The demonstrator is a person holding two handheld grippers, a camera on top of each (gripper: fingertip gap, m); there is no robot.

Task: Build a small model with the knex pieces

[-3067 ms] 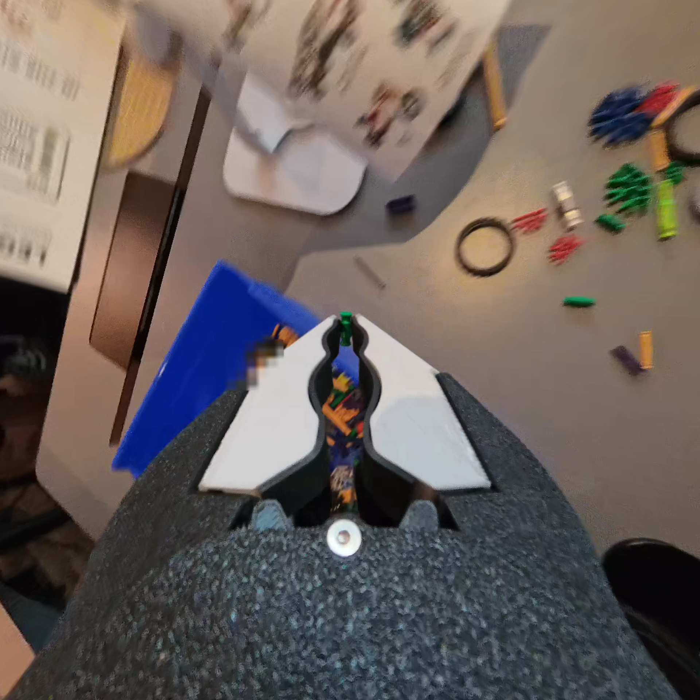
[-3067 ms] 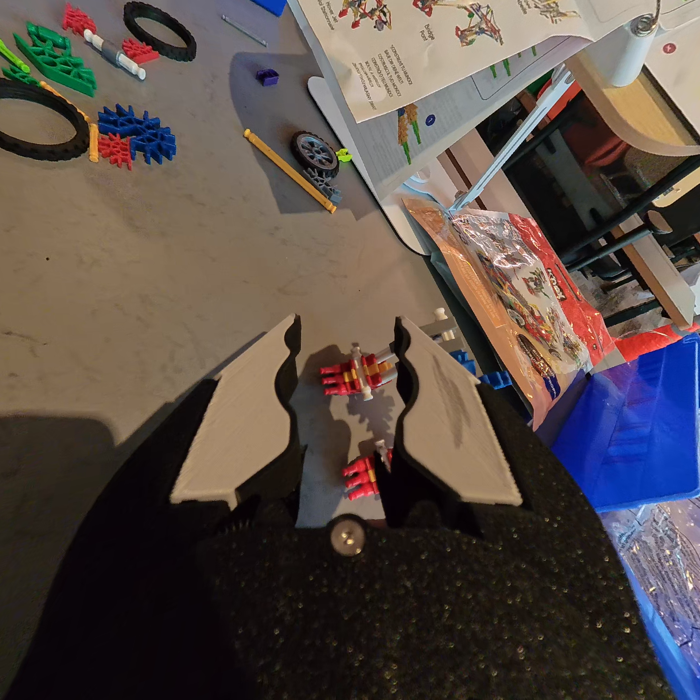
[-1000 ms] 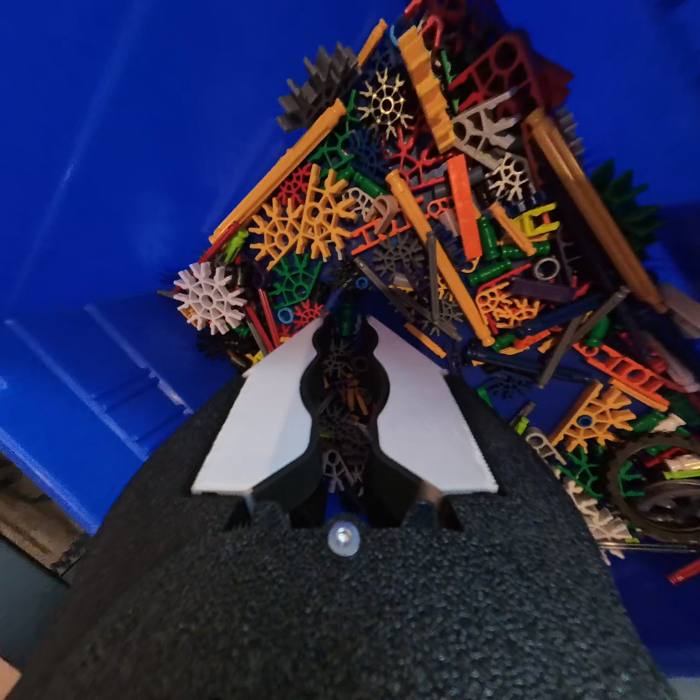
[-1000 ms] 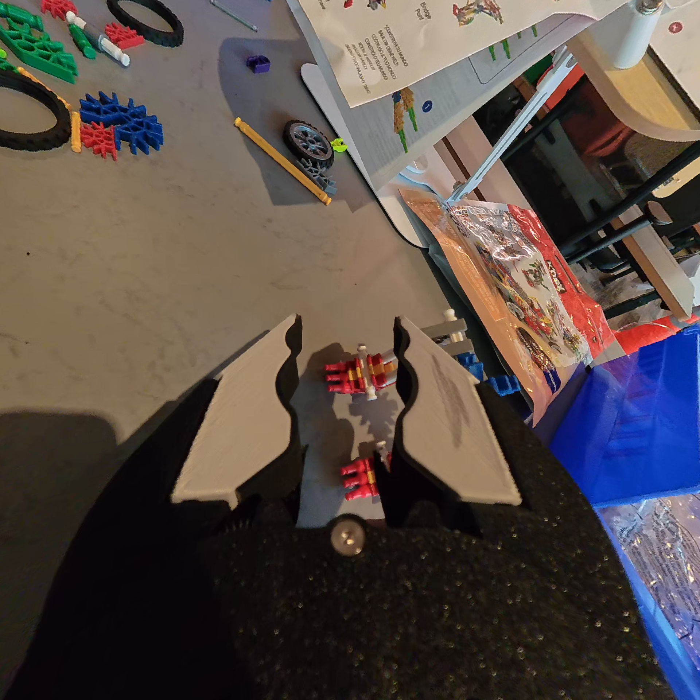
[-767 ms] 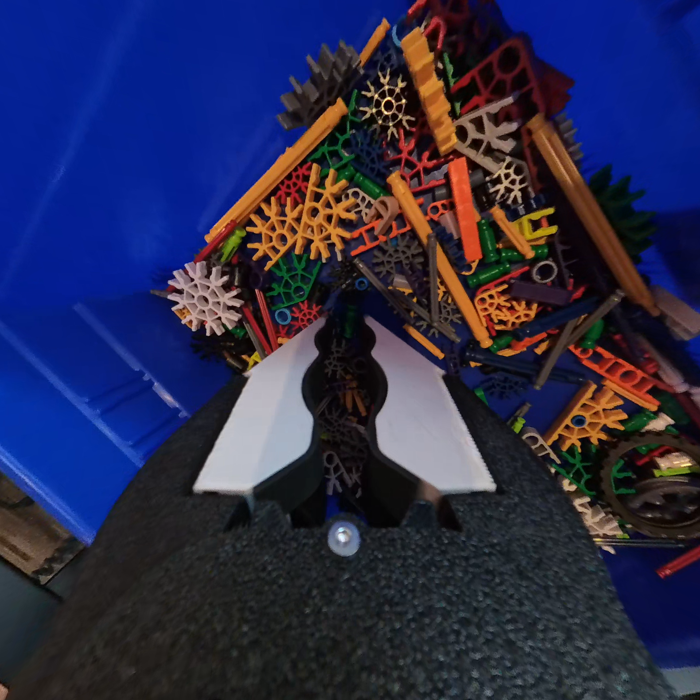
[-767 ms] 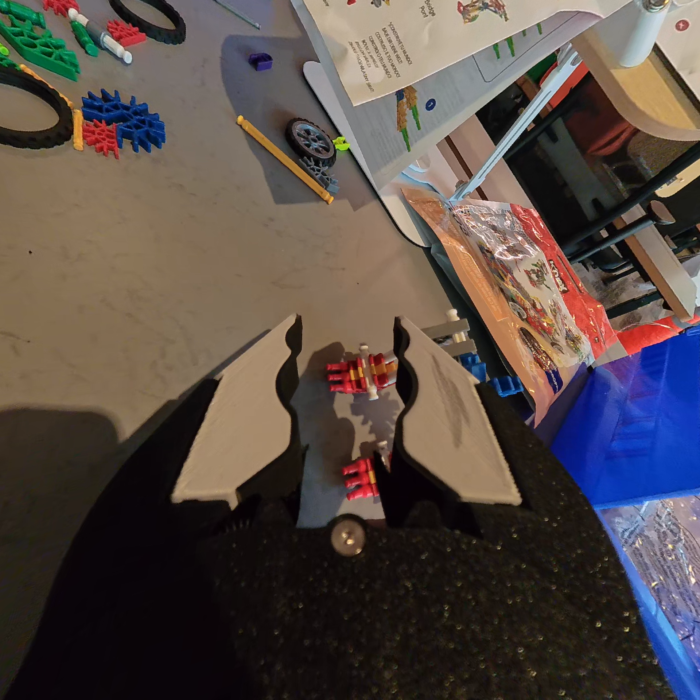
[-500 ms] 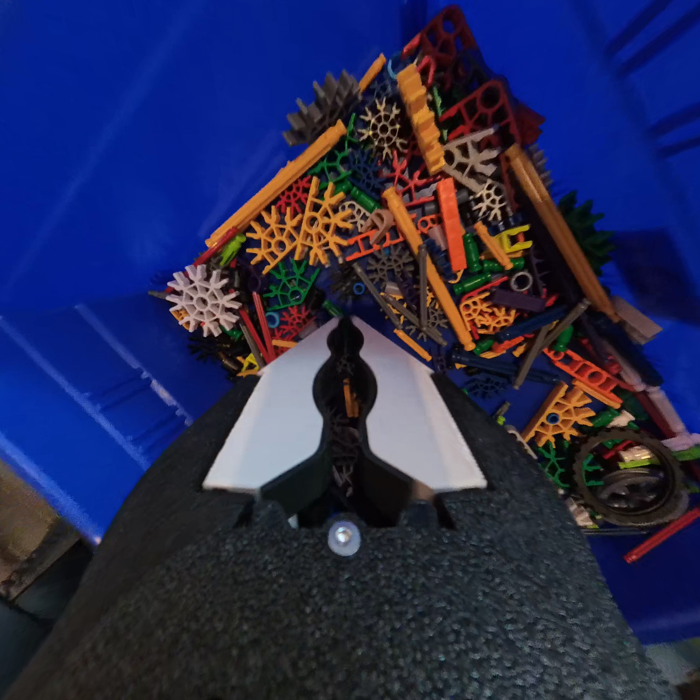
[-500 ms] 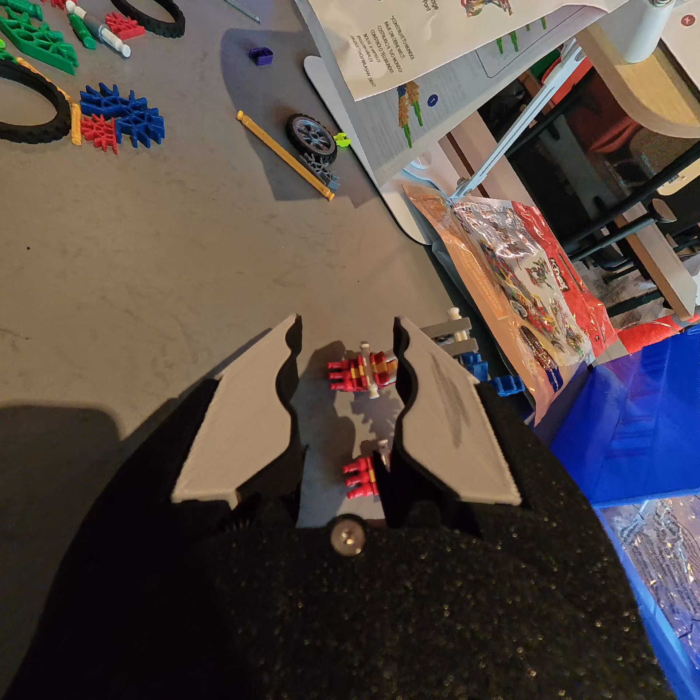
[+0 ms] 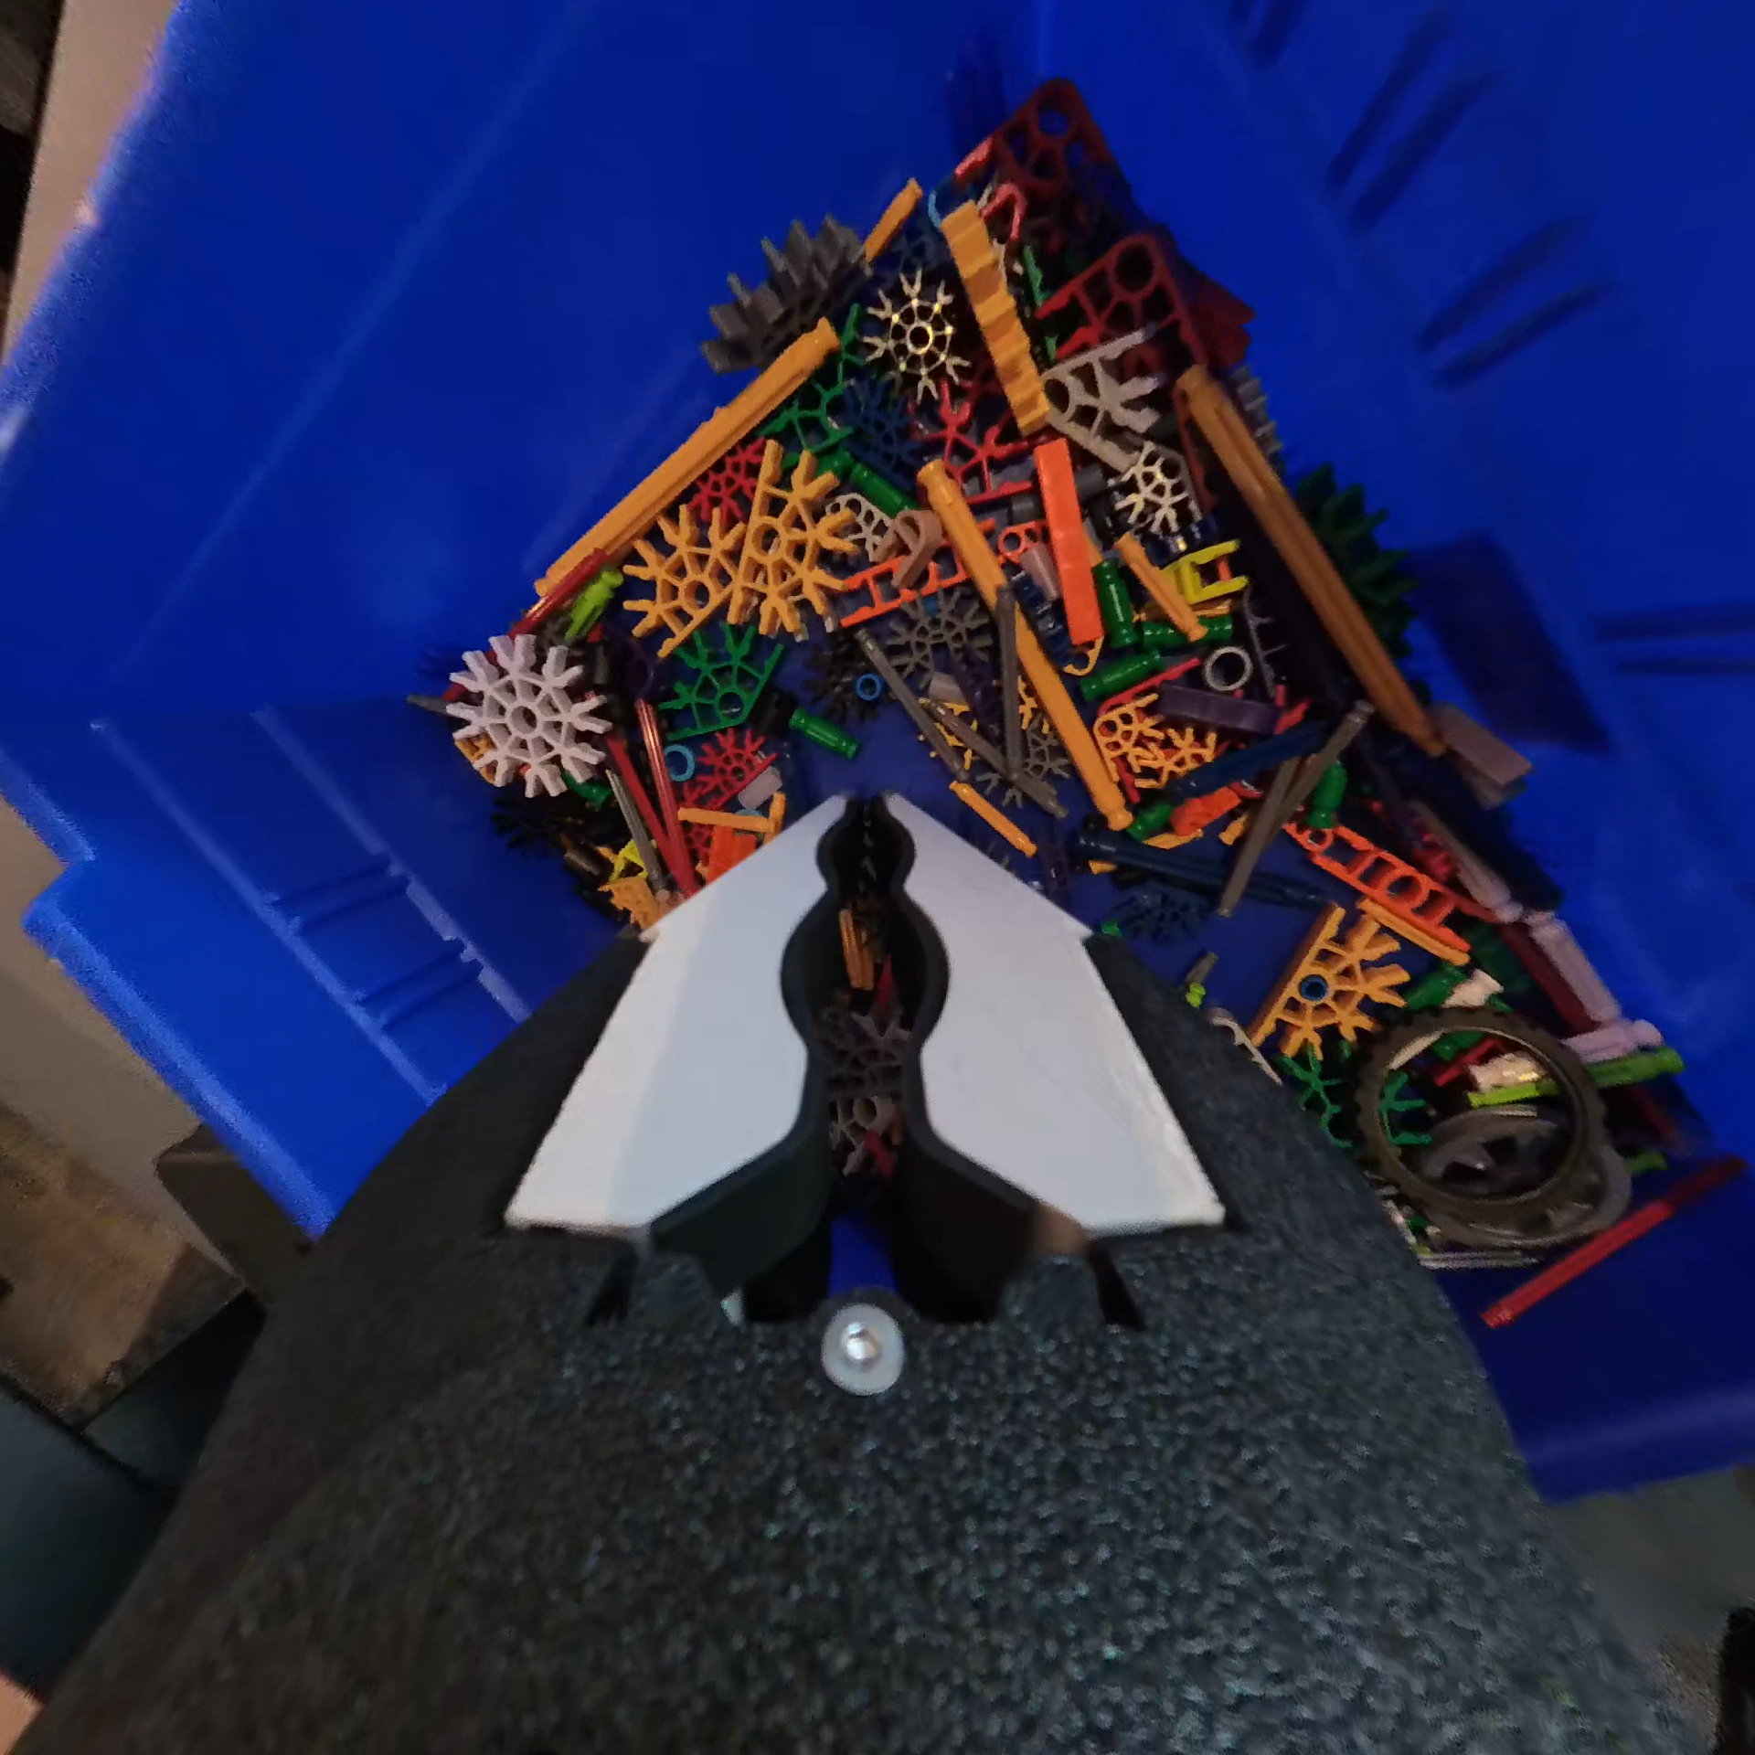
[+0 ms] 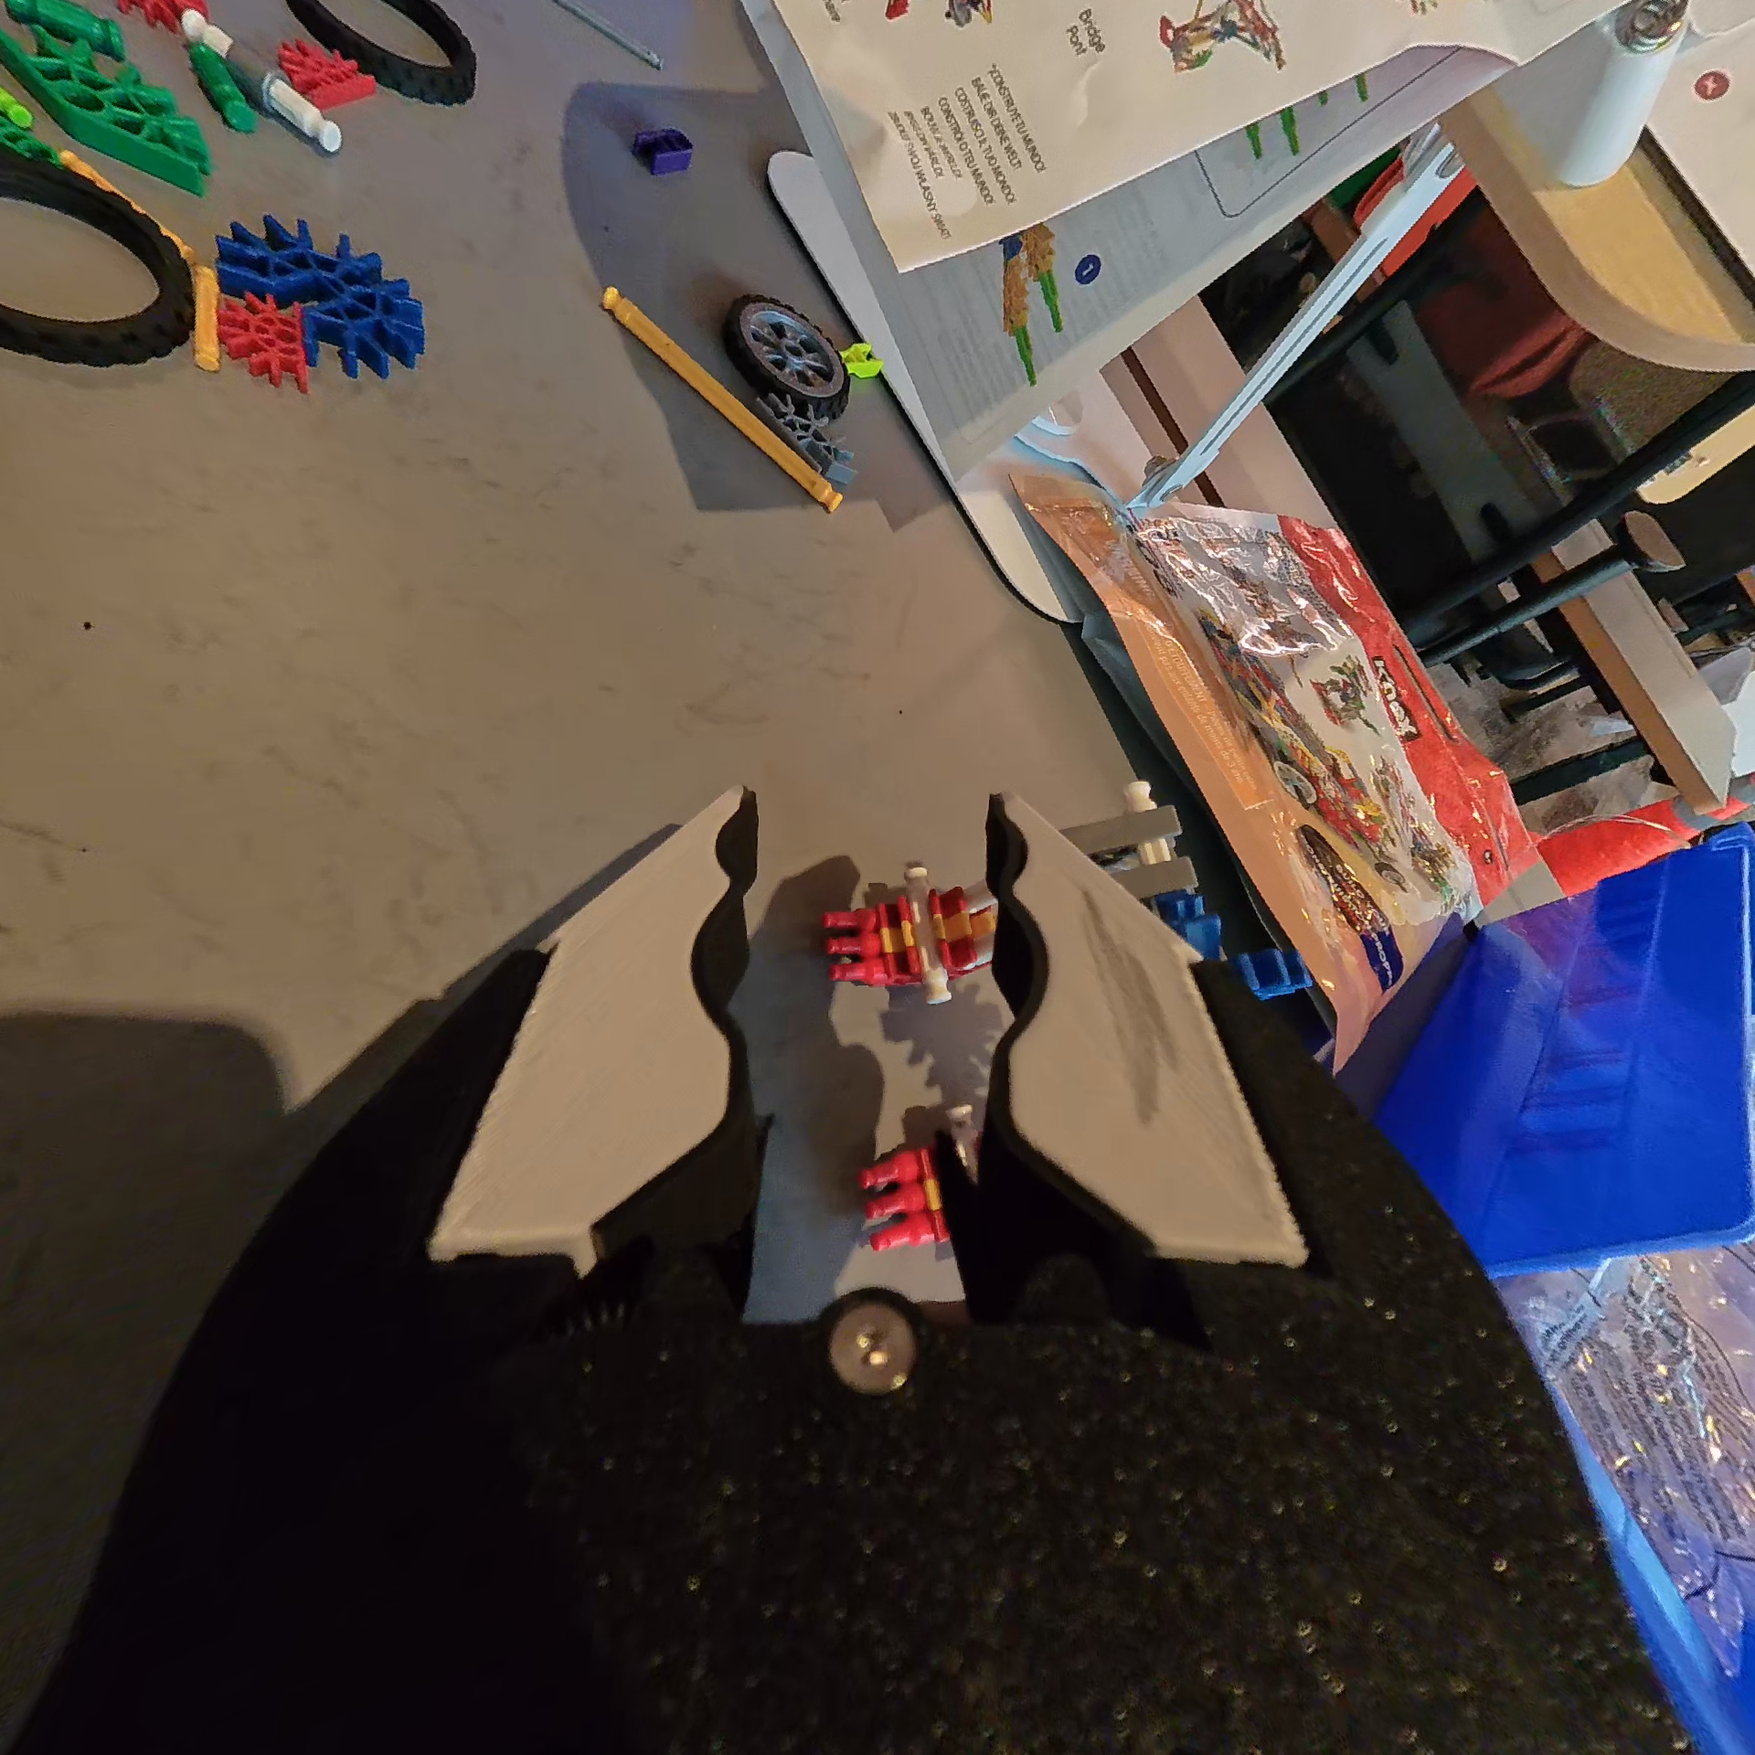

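While the left gripper (image 9: 866,807) hangs over the blue bin (image 9: 285,399), its white fingers are pressed tip to tip, clenched with nothing visibly caught between them; the bright bits seen through the slot behind the tips belong to the heap below. That heap of construction pieces (image 9: 997,570) has slid into one corner of the bin, just ahead of the tips, which suggests the bin is tilted. It is a tangle of orange rods, snowflake-shaped connectors in orange, green and red, a white snowflake connector (image 9: 527,714) off to the left of the tips, dark red perforated panels at the far end, and a black toothed ring (image 9: 1491,1130) to the right. The right gripper (image 10: 872,817) is spread wide and empty above the grey table (image 10: 380,665). A small red and yellow assembly (image 10: 912,935) threaded on white rods lies on the table between the fingers, looking close to the right-hand one, though contact cannot be judged. Farther ahead lie a yellow rod (image 10: 722,399) beside a little grey-hubbed wheel (image 10: 786,356), blue and red connectors (image 10: 313,304) to the left, and printed instruction sheets (image 10: 1045,123) and a printed plastic bag (image 10: 1311,722) off to the right.
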